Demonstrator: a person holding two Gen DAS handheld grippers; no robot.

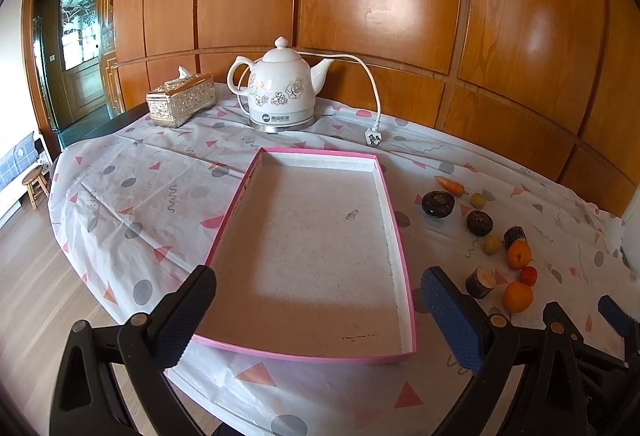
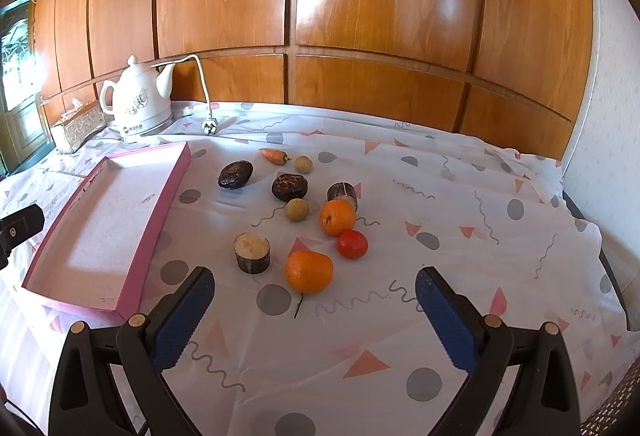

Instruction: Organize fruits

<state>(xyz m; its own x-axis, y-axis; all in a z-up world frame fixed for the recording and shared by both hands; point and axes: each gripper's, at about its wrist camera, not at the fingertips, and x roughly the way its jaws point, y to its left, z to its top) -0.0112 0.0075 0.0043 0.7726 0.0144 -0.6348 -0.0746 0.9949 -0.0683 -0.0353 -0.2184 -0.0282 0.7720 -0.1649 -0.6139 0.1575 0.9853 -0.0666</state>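
A pink-rimmed empty tray point(image 1: 392, 196) point(image 2: 168, 188) lies on the patterned tablecloth. To its right lie two oranges point(image 2: 309, 271) point(image 2: 337, 217), a small red fruit point(image 2: 352, 243), two yellow-green fruits point(image 2: 297, 209) point(image 2: 303, 164), two dark fruits point(image 2: 235, 174) point(image 2: 289, 187), a carrot point(image 2: 273, 156) and two cut stem pieces point(image 2: 252, 252) point(image 2: 342, 193). My left gripper point(image 1: 318, 310) is open and empty over the tray's near end. My right gripper point(image 2: 315, 310) is open and empty, just short of the near orange. The fruits also show in the left wrist view point(image 1: 518, 296).
A white floral kettle point(image 1: 280, 88) with its cord and plug point(image 1: 373, 138) stands at the back, a silver tissue box point(image 1: 180, 102) to its left. Wood panelling backs the table. The table edge drops to the floor on the left, where a stool point(image 1: 35, 184) stands.
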